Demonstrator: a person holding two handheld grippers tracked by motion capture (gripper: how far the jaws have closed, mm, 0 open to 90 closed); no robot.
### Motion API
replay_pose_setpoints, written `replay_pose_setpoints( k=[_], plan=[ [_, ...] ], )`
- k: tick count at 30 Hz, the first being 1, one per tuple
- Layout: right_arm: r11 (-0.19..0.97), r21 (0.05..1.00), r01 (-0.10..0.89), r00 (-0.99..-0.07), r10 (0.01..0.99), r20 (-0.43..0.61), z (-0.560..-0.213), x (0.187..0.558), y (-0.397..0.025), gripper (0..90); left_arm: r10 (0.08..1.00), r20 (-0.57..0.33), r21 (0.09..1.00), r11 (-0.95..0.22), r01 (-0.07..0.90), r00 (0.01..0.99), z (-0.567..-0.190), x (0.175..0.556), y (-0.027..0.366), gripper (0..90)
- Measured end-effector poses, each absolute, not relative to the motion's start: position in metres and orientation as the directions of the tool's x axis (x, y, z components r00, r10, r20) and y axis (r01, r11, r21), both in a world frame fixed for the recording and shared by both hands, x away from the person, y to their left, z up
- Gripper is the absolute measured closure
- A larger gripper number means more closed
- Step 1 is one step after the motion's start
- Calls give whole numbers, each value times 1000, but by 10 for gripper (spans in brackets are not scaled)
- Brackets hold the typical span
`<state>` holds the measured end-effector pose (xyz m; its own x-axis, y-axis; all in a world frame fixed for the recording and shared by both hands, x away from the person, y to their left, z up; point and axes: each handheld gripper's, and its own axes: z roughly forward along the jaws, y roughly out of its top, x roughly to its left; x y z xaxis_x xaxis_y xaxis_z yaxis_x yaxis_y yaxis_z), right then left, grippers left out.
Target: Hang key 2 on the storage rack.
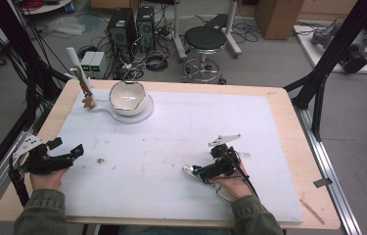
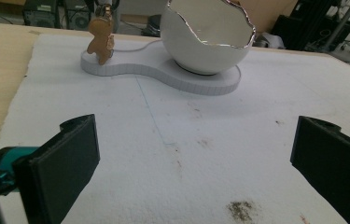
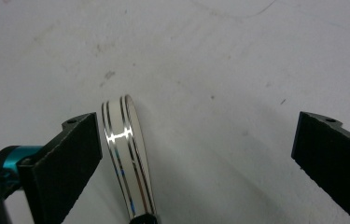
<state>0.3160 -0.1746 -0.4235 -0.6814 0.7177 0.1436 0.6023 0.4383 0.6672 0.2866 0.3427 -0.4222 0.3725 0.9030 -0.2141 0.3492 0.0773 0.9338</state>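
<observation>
Lining up on the spoon handle, both sets of jaws spread wide.

Across the white foam mat (image 1: 181,147), the white egg-shaped ceramic bowl with a silver cracked rim (image 1: 127,97) sits on its white base at eleven o'clock. My left gripper (image 1: 68,149) hovers gaping at eight o'clock. My right gripper (image 3: 196,154) is released at five o'clock, and the cream spoon handle with silver stripes (image 3: 125,154) lies flat between its jaws, tight beside the left one. I judge the grasp pending: centre first, then clench.
</observation>
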Motion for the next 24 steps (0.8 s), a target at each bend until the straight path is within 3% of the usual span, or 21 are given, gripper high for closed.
replay_pose_setpoints(
  k=[8, 10, 24],
  plan=[
    [494, 642, 586, -715, 688, 124, -431, 307, -170, 61, 903, -215, 933, 77, 351, 373, -422, 287, 343, 17],
    [509, 638, 578, -730, 672, 126, -431, 305, -169, 151, 903, -215, 933, 79, 350, 371, -422, 287, 343, 17],
    [586, 627, 514, -796, 597, 96, -429, 297, -162, 459, 903, -213, 934, 77, 349, 372, -423, 287, 343, 17]
  ],
)
